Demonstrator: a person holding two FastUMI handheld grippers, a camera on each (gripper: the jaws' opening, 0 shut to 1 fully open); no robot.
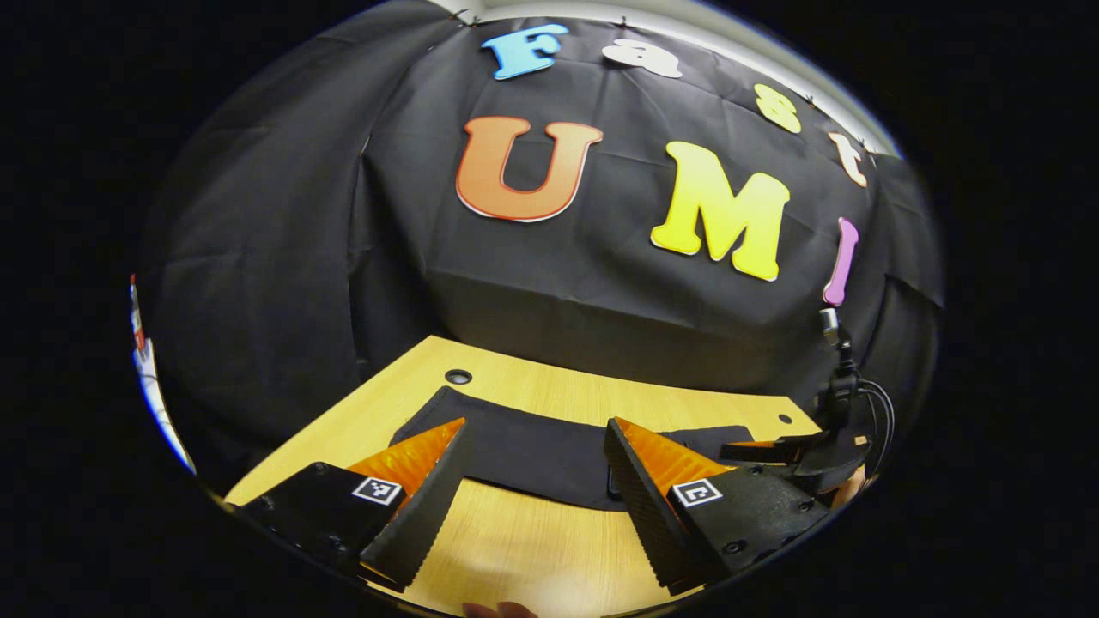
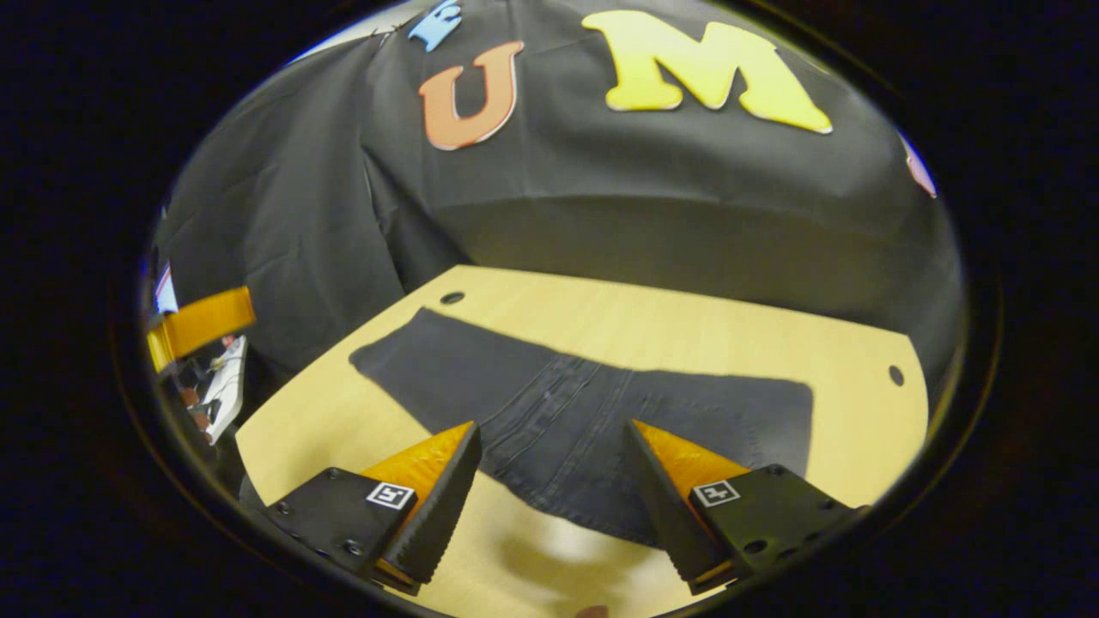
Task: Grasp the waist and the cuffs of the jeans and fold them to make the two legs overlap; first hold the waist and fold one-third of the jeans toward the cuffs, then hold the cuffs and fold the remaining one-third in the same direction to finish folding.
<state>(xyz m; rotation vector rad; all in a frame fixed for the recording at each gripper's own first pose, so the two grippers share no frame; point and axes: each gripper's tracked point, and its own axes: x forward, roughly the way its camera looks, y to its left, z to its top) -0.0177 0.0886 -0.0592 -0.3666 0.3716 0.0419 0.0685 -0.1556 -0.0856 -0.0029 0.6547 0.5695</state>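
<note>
Left gripper view: the left gripper [image 1: 537,446] hangs above the near part of a light wooden worktop [image 1: 532,549], its jaws spread wide with nothing between them but bare wood and cloth farther off. The dark jeans [image 1: 532,451] lie flat on the worktop as a long band running across the view, the near edge just beyond the fingertips. A round hole [image 1: 458,376] in the worktop sits just past the far-left corner of the jeans. At the right edge of this view the right gripper [image 1: 773,448] is held low over the end of the jeans, cables rising behind it; whether it touches the cloth cannot be told from here.

Right gripper view: the right gripper [image 2: 551,446] is poised over the jeans [image 2: 558,421], jaws spread apart and pinching nothing; its fingertips stand above the middle portion of the garment, where rows of stitched seams run diagonally. The jeans lie spread flat, one end reaching toward a round hole [image 2: 452,298] at the far left, the other end stopping short of a second hole [image 2: 896,375] at the far right. The near edge of the cloth curves between the two fingers, bare worktop [image 2: 687,326] showing on every side of the garment
</note>
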